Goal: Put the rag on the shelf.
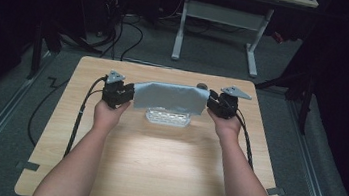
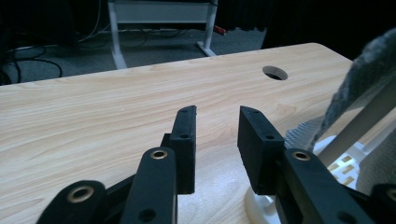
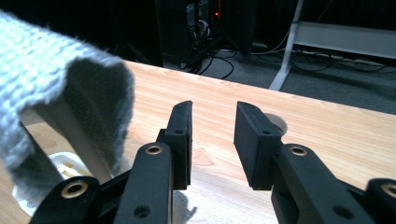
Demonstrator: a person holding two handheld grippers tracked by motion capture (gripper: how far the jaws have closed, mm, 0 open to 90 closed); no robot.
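Two grippers, left (image 1: pixel 121 94) & right (image 1: pixel 218 104), flank the grey towel (image 1: pixel 170 97) draped over the white rack (image 1: pixel 167 118), fingers spread, empty. Towel prob. already released; back straight out, w/o snagging its edges.

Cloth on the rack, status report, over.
Left hand-held gripper open, right hand-held gripper open, both empty. Grey cloth draped over white rack, one gripper beside each end. Nothing in the way.

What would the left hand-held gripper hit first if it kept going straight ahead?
Probably nothing soon: the left hand-held gripper faces bare table, with the round hole off-line and the grey cloth beside it.
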